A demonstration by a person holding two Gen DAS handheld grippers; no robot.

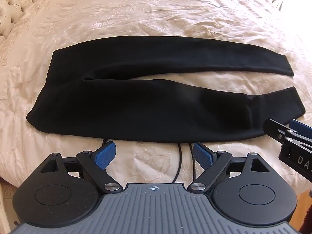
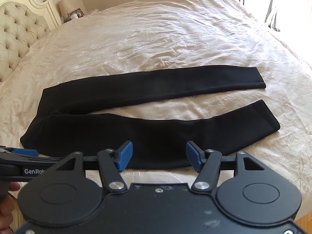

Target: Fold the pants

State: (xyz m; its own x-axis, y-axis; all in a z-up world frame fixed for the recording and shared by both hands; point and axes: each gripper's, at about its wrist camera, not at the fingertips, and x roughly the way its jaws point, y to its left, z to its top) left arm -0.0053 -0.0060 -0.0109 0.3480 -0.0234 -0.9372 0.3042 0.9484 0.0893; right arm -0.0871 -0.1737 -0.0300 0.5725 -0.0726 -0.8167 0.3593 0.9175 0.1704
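Lying flat on the cream bedspread (image 2: 175,29), the black pants (image 1: 136,105) have legs splayed apart; the left gripper (image 1: 154,156) and right gripper (image 2: 159,157) hover at the near edge, jaws wide, holding nothing; a shallow pinch might catch one layer only, dragging the bedspread too.

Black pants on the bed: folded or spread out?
Spread out: the black pants lie flat on the bed, legs apart, unfolded.
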